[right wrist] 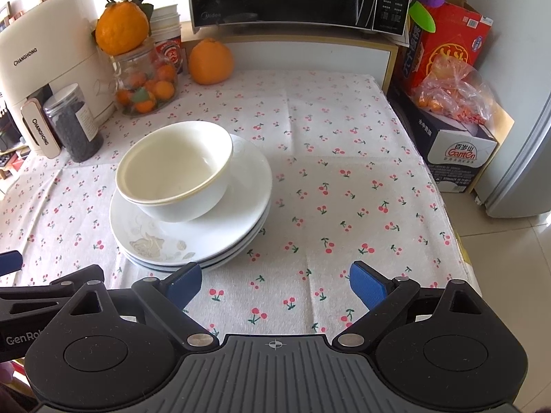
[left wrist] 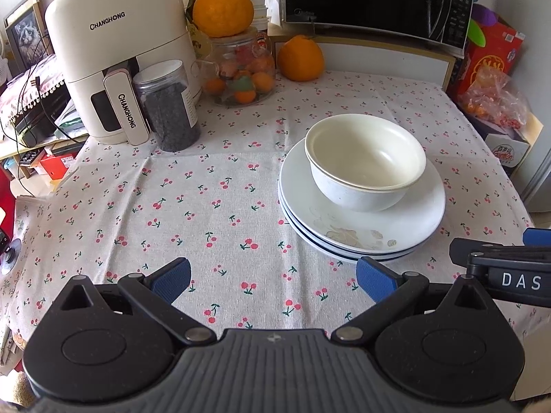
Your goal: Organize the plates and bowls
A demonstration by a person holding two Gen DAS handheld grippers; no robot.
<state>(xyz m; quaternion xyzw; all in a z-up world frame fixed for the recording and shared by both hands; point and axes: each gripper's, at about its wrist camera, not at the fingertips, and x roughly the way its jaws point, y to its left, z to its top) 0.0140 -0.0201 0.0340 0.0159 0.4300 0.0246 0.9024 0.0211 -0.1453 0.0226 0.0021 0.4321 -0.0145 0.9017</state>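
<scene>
Currently two nested bowls sit on stacked plates, right of the fruit-filled glass jar. Left gripper and right gripper both spread, empty, near the plates.

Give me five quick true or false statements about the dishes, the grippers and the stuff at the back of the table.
1. The bowls sit nested on the stack of plates. True.
2. The left gripper is shut on a plate. False: it is open and holds nothing.
3. The right gripper is open. True.
4. An orange rests on top of the glass jar. True.
5. The plates lie inside the microwave. False: they sit on the cherry-print tablecloth.
</scene>
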